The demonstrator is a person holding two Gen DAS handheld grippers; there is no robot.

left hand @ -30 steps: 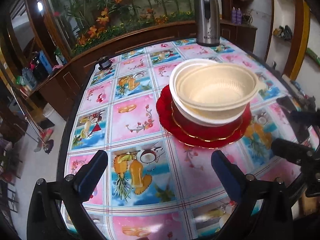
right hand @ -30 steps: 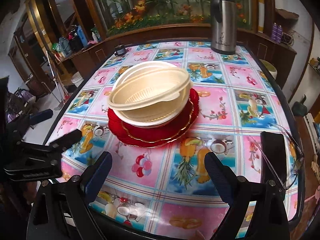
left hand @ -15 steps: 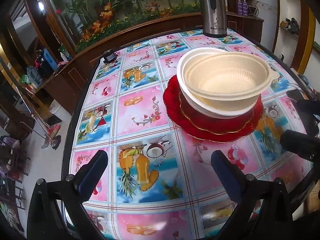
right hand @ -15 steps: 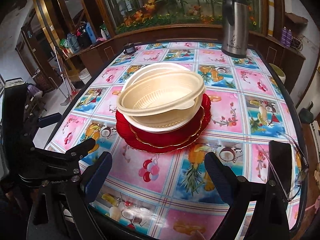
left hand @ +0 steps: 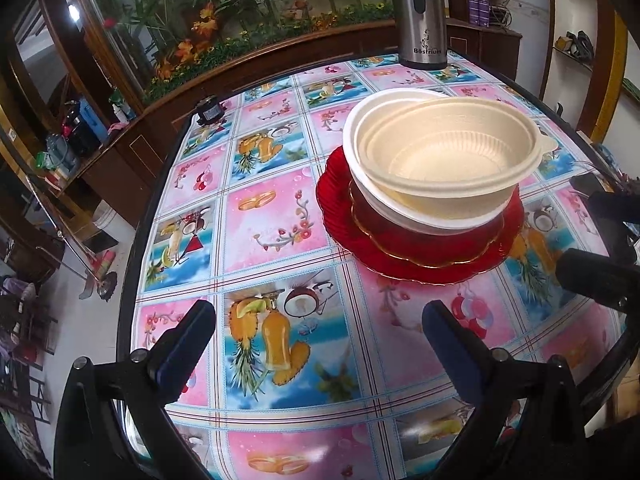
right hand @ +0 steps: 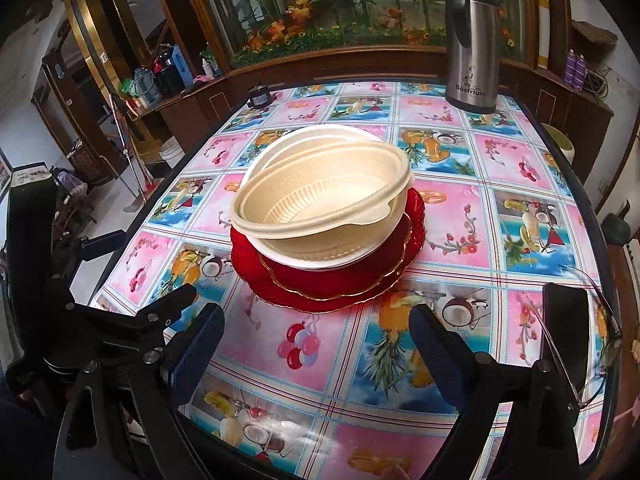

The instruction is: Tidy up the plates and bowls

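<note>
A cream bowl (left hand: 448, 152) (right hand: 320, 196) sits tilted inside a white bowl (left hand: 360, 184) (right hand: 320, 256), which rests on two stacked red plates (left hand: 344, 216) (right hand: 332, 292) in the middle of the table. My left gripper (left hand: 316, 336) is open and empty, low over the near table edge, short of the stack. My right gripper (right hand: 316, 340) is open and empty, also short of the stack. The left gripper shows at the left of the right wrist view (right hand: 132, 280); the right gripper shows at the right of the left wrist view (left hand: 600, 248).
A steel thermos (left hand: 420, 16) (right hand: 474, 44) stands at the far table edge. A small dark jar (left hand: 210, 110) (right hand: 260, 96) sits at the far left corner. A black phone and glasses (right hand: 568, 328) lie at the right edge. A fruit-print tablecloth (left hand: 272, 224) covers the table.
Both grippers have drawn back a little from the stack and stayed open. The stack has not moved.
</note>
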